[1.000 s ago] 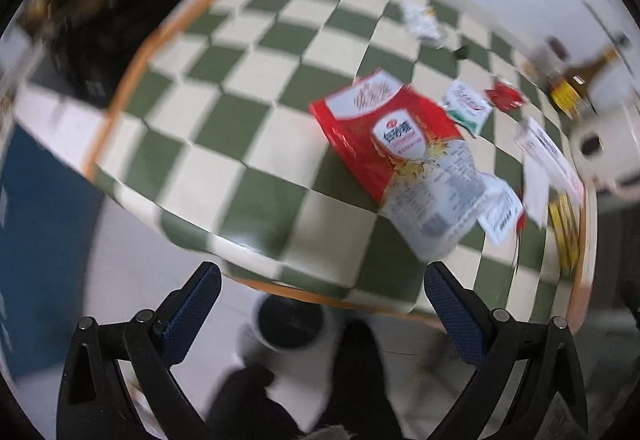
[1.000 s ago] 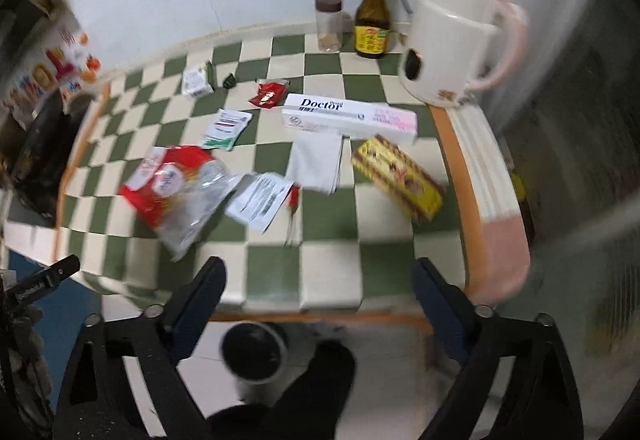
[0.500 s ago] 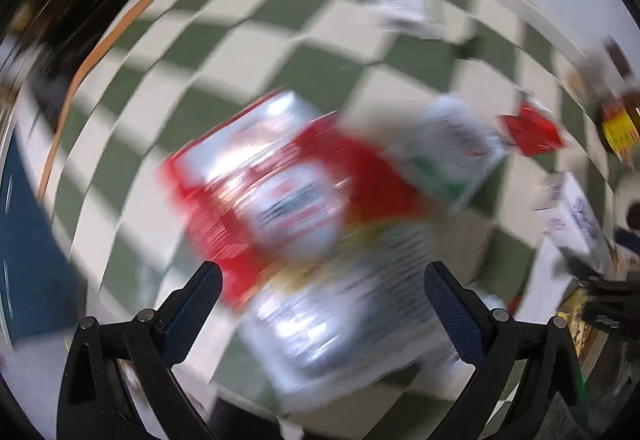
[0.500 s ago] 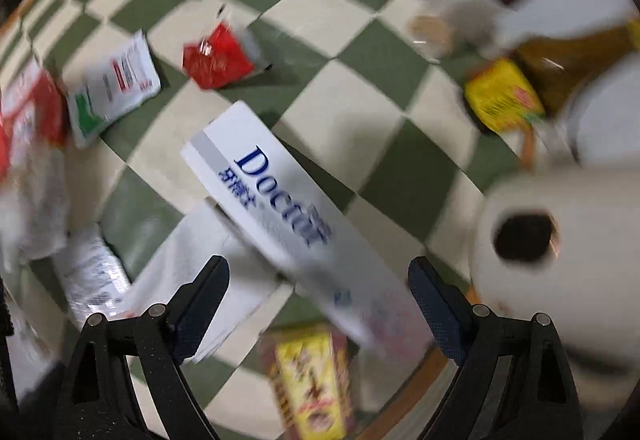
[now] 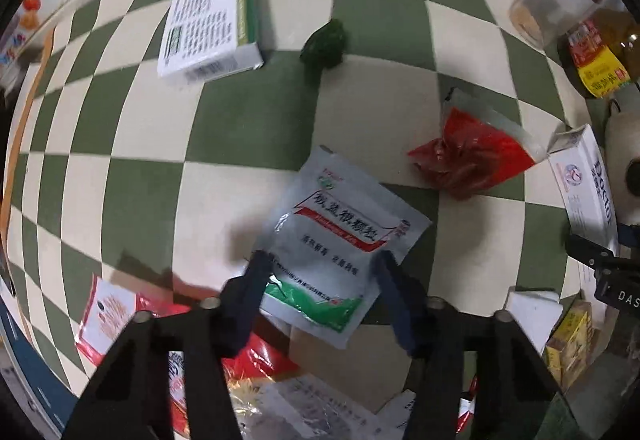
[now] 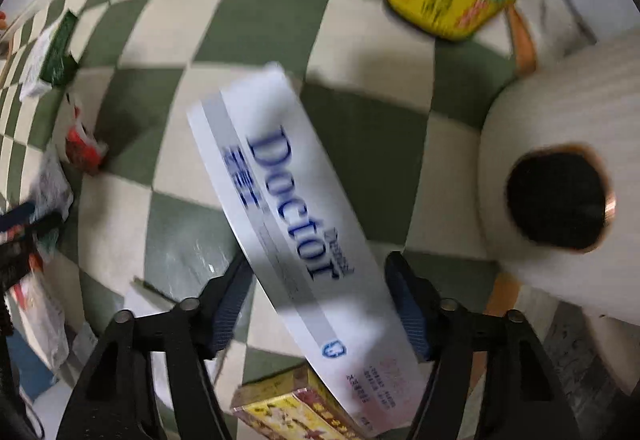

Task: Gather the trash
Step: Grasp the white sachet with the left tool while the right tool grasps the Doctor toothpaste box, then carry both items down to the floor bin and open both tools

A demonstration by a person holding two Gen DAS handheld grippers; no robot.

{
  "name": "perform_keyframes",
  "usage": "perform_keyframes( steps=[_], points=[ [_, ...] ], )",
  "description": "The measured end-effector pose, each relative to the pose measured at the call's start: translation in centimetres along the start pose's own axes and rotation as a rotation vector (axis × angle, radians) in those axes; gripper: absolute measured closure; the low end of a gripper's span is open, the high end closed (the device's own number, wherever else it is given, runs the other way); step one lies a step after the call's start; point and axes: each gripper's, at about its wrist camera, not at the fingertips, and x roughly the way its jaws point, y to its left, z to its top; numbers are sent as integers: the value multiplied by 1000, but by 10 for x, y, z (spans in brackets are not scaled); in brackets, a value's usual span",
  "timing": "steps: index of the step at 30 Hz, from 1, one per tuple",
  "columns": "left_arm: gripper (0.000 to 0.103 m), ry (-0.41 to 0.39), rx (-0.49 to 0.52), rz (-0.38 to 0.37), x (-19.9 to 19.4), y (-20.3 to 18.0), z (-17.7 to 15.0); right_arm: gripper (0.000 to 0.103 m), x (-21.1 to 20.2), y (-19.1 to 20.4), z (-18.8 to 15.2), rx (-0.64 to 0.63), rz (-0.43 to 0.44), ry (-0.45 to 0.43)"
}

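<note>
Left wrist view looks down on a green-and-cream checkered table [image 5: 248,128], with the left gripper [image 5: 320,276] low over a silver sachet [image 5: 340,240] printed with green and red; its jaws stand apart, one finger at each lower side of the sachet, and whether the pads touch the foil cannot be told. Ahead and to the right of that gripper lies a crumpled red wrapper [image 5: 472,160], straight ahead a small dark green wad [image 5: 325,46], and ahead to the left a white and green box [image 5: 212,28]. Close under the gripper's left finger a red snack bag [image 5: 132,320] lies flat, with printed paper showing just behind the fingers. At the far right edge stand a jar [image 5: 556,0] and a brown bottle with a yellow label [image 5: 604,60]. Right wrist view shows the right gripper [image 6: 320,280] with jaws spread wide on either side of a long white "Doctor" box [image 6: 288,208] that runs diagonally between the fingers, the pads not closed on it. A yellow carton [image 6: 296,412] lies below the box's near end, and a large white appliance [image 6: 568,168] sits to the right.
</note>
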Motion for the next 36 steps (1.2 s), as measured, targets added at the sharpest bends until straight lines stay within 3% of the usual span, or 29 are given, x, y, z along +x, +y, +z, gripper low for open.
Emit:
perform_keyframes(
  steps=[3,6,15,21,25,28,32,36],
  points=[
    [103,-14,7,5,-3,4,-1,29,8,-3,1,2,27,-17],
    [103,-13,-7,19,-5,10,-3,45,7,-10,2,12,25,-48],
    [103,-202,-15,151,-67,-8,-16,48,-16,-10,2,92,72,-202],
    [103,-371,-37,192,-134,-13,-45,48,-82,15,-13,145,58,-372],
    [103,-462,-51,162,-178,-3,-67,48,-140,33,-46,191,96,-458],
    [103,-523,-48,135,-210,14,-100,49,-190,48,-91,222,140,-515],
    [103,-590,-33,104,-239,41,-162,49,-223,90,-169,267,194,-579],
    [103,-610,4,72,-250,73,-235,49,-228,138,-266,314,230,-592]
  ],
)
